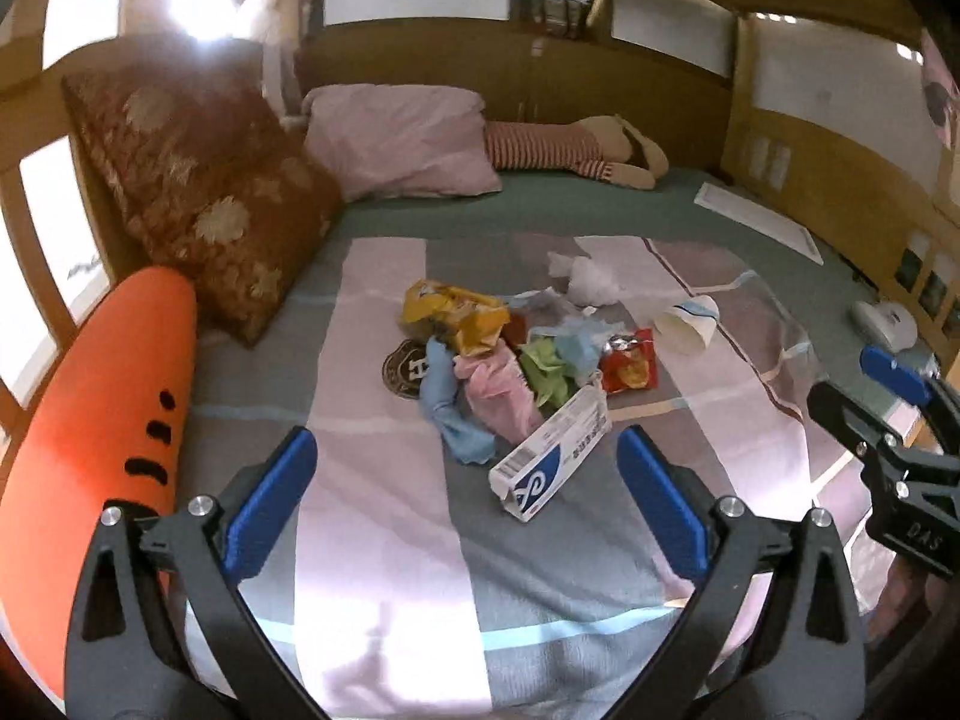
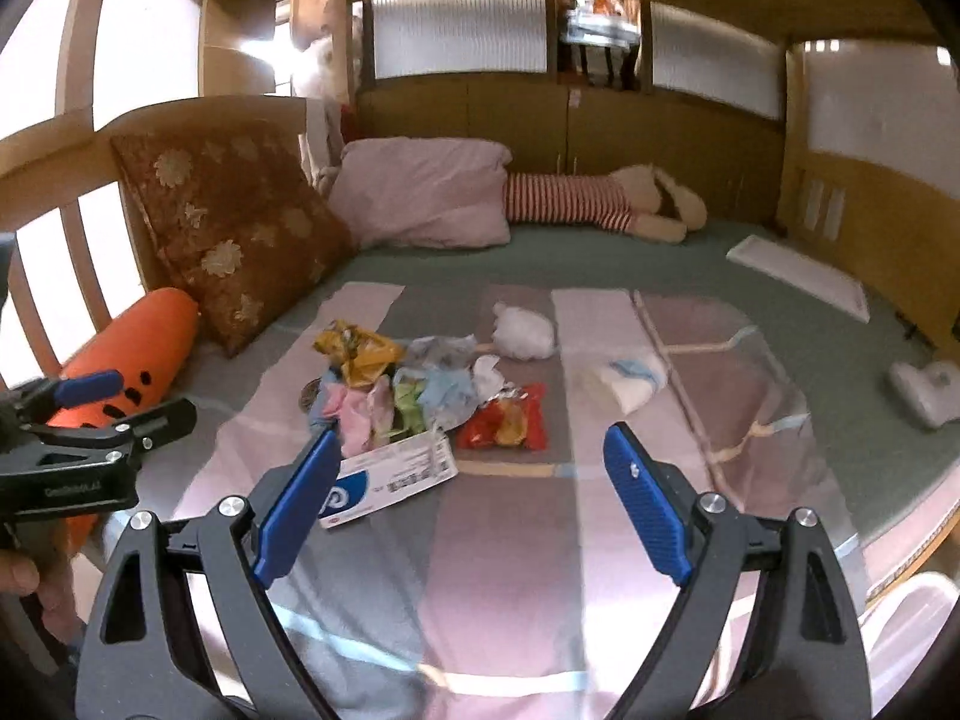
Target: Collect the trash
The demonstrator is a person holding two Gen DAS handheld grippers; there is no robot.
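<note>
A heap of trash lies mid-bed on a striped blanket (image 1: 384,480): a yellow snack bag (image 1: 453,315), a red wrapper (image 1: 630,363), crumpled pink, green and blue paper (image 1: 510,384), a white and blue carton (image 1: 549,456), white tissue (image 1: 585,276) and a tipped paper cup (image 1: 690,318). My left gripper (image 1: 468,474) hovers open before the carton, nothing between its fingers. My right gripper (image 2: 474,480) is also open and empty, its left pad in front of the carton (image 2: 390,477), near the red wrapper (image 2: 504,420). The cup (image 2: 636,384) lies to the right.
A brown flowered cushion (image 1: 204,204), an orange carrot plush (image 1: 102,414), a pink pillow (image 1: 402,141) and a striped stuffed doll (image 1: 570,153) line the bed's left and far sides. A white flat board (image 1: 759,219) and a white device (image 1: 888,321) lie at the right. Wooden walls enclose the bed.
</note>
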